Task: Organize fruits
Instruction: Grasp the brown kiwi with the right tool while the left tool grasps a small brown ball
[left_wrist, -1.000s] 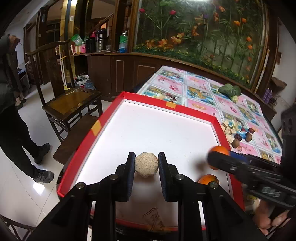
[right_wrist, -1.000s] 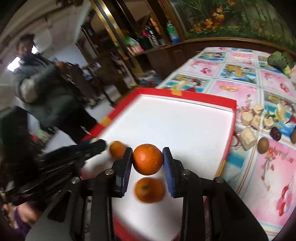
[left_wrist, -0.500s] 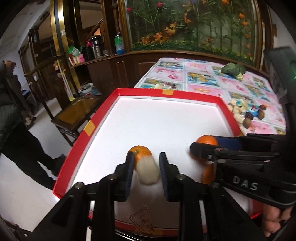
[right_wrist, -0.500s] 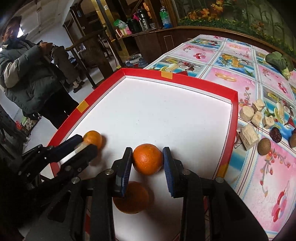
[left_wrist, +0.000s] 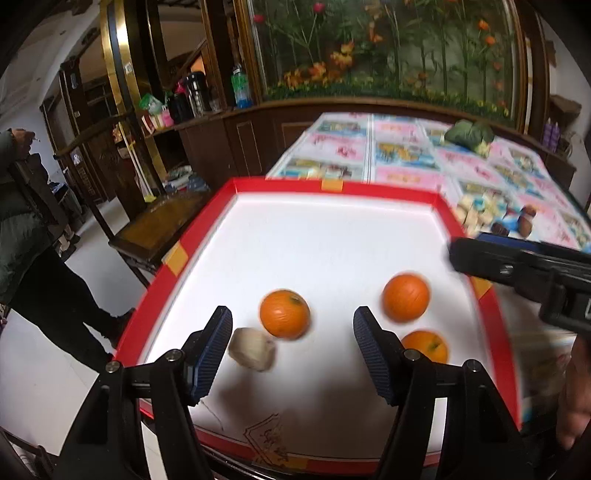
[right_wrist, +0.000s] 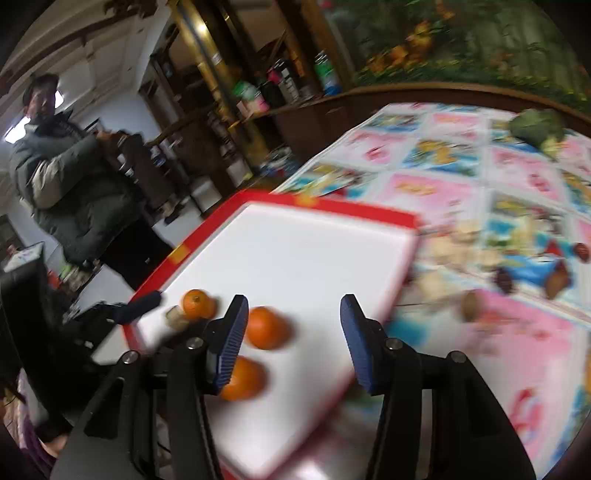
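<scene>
A red-rimmed white tray (left_wrist: 207, 221) (right_wrist: 332, 210) holds three oranges and a pale beige fruit. In the left wrist view the beige fruit (left_wrist: 252, 349) lies just inside my open left gripper (left_wrist: 292, 332), touching an orange (left_wrist: 284, 314). Two more oranges (left_wrist: 405, 297) (left_wrist: 424, 345) sit to the right. My right gripper (right_wrist: 291, 332) is open and empty, tilted above the tray's near right corner, with two oranges (right_wrist: 266, 327) (right_wrist: 242, 378) near its left finger. The third orange (right_wrist: 197, 304) and the beige fruit (right_wrist: 177, 317) lie further left. The right gripper's body (left_wrist: 517, 266) enters the left view.
Small fruits, brown nuts and pale chunks (right_wrist: 509, 273) lie on the patterned tablecloth (right_wrist: 443, 192) right of the tray. A green vegetable (left_wrist: 469, 134) sits far back. A wooden chair (left_wrist: 159, 225) and a standing person (right_wrist: 74, 177) are left of the table.
Both grippers opened. The left let go of the beige fruit beside an orange; the right let go of its orange onto the tray and pulled up and right.
</scene>
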